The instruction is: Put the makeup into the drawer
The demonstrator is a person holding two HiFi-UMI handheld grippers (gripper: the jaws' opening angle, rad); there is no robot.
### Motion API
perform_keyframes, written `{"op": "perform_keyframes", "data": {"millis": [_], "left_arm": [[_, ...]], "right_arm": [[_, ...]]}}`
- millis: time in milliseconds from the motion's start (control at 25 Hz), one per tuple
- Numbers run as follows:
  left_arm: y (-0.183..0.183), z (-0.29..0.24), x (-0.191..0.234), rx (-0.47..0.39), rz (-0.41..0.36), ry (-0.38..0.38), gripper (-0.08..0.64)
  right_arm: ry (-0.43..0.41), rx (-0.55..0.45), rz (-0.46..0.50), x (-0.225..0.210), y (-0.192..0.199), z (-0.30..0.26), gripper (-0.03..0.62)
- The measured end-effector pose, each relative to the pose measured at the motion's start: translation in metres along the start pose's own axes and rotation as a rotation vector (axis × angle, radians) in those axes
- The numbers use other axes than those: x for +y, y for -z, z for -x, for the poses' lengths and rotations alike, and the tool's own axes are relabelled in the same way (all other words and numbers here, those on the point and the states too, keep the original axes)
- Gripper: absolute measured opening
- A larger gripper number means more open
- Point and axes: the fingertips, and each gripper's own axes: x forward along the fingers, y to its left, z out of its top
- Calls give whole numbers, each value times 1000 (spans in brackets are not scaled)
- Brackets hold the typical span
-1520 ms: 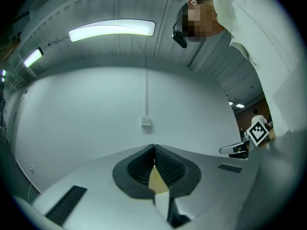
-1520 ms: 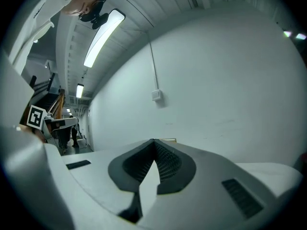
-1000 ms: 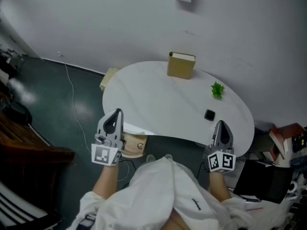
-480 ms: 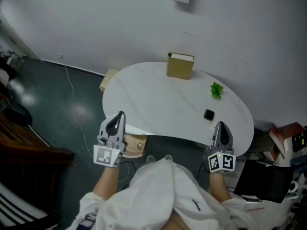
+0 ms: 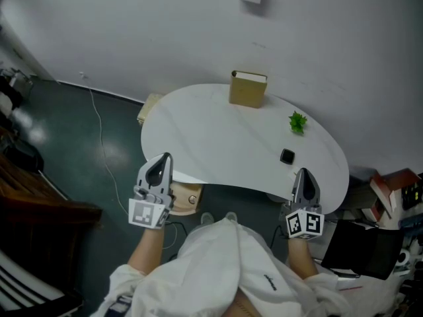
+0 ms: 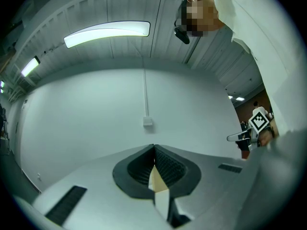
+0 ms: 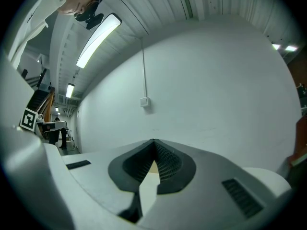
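A: Where is the makeup?
B: The makeup, a small black square piece, lies flat on the white table, in the table's right half and nearer its front edge than its back. Nothing touches it.
A: And the grippers?
B: Both are held at the table's front edge. The left gripper is at the table's front left, with its tips at the rim. The right gripper is at the table's front right, near the makeup but apart from it.
A: Is either holding anything?
B: No. In the left gripper view the two jaws meet at their tips with nothing pinched between them; only a sliver of something tan and white shows through the gap lower down. The right gripper view shows the same: jaws closed together, empty.
A: What else is on the table?
B: A tan box stands upright at the table's back edge, the one nearest the wall. Whether it has a drawer I cannot tell from here. A little green plant sits on the table between that box and the makeup.
A: And around the table?
B: A wooden piece with a round mark on its face shows below the table's front left edge, just beside the left gripper. A thin cable runs over the dark floor to the table's left
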Motion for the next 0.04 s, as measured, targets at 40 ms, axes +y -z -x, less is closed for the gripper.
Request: {"op": "perform_keyframes", "data": {"millis": [40], "left_arm": [[0, 0, 0, 0, 1, -1, 26]], "right_arm": [[2, 3, 0, -1, 1, 1, 17]]}}
